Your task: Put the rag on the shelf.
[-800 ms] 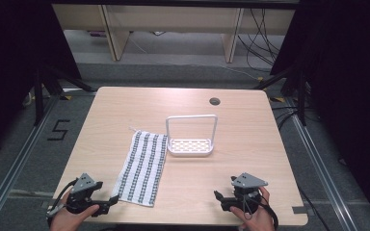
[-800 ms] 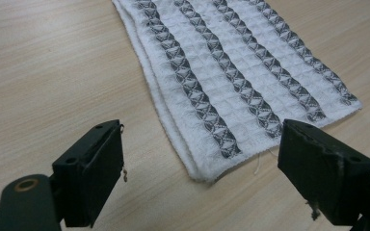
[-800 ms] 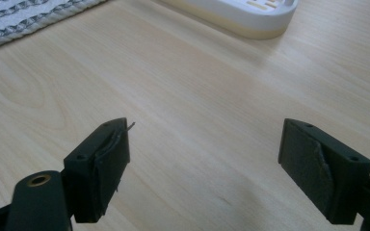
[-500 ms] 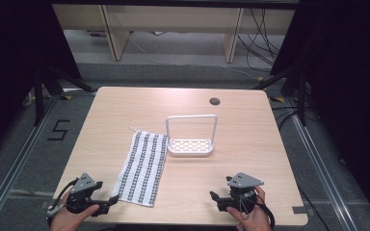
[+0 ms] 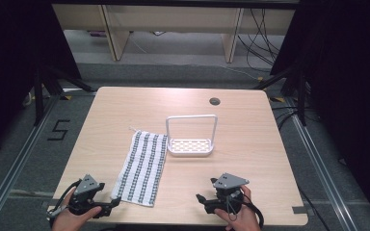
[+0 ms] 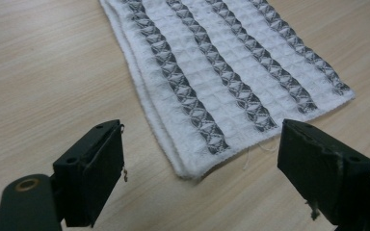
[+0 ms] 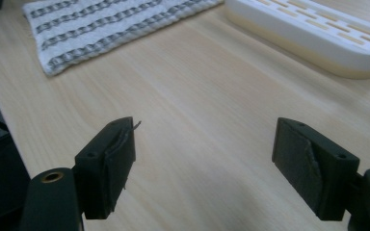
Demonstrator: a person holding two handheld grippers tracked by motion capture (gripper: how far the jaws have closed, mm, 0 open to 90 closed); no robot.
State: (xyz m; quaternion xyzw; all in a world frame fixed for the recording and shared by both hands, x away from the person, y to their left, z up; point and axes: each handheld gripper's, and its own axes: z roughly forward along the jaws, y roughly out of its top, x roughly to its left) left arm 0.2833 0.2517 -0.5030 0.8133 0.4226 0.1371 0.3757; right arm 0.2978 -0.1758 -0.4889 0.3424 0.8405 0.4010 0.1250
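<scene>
The striped towel (image 5: 142, 168) lies flat and folded lengthwise on the wooden table (image 5: 250, 125), its grey-and-white bands running away from the person. Its near corner sits just ahead of the left gripper (image 5: 110, 204), almost at the jaw tips but not between them. In the left gripper view that folded corner (image 6: 192, 166) lies in the gap ahead of the two black jaws, slightly toward the left one, with a loose thread trailing from the hem. The jaws stand wide apart with nothing clamped between them, and the towel stretches away from them up and to the right.

The right gripper (image 5: 203, 201) rests low at the near edge of the table, well apart from the towel, which lies off to its left. Its jaws are also spread wide over bare wood and hold nothing. In the right gripper view (image 7: 202, 163) the towel (image 7: 111, 24) lies far ahead to the left, and the white rack (image 7: 313, 38) lies ahead to the right.

The white rack (image 5: 191, 146), a slotted tray with a tall looped handle, stands just beside the towel's far right edge, beyond both grippers. A dark round grommet (image 5: 215, 101) sits in the table farther back.
</scene>
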